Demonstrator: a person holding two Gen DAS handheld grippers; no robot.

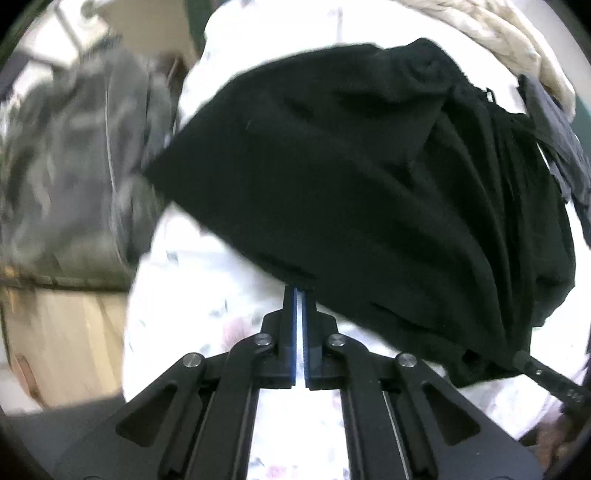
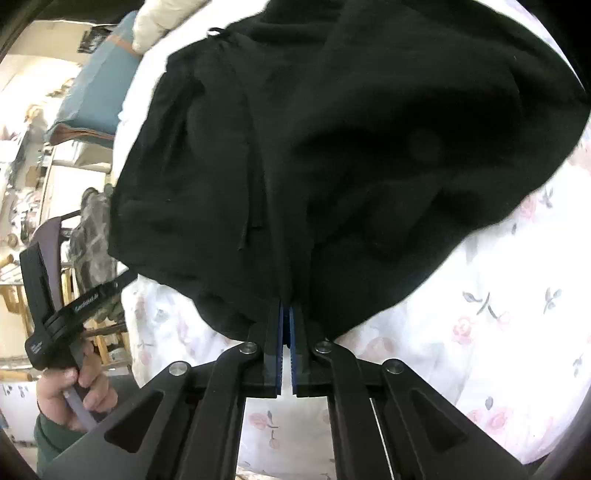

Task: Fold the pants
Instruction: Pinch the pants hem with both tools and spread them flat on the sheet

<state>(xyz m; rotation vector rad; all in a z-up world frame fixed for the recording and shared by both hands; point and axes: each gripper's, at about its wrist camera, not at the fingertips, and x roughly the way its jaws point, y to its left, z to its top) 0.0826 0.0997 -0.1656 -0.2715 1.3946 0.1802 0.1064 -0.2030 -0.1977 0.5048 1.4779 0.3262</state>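
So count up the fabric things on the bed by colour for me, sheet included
Black: 1, the crumpled black cloth pants
White with pink flowers: 1, the floral bed sheet underneath
Cream: 1, a quilted cream item at the far edge
Dark grey-blue: 1, a garment beside the pants
Total: 4

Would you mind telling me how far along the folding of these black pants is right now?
Done: the black pants lie bunched on the flowered sheet, with no neat fold visible yet. In hand: the left gripper and the right gripper are each shut on the near edge of the cloth. Left: spreading it flat and making the folds.
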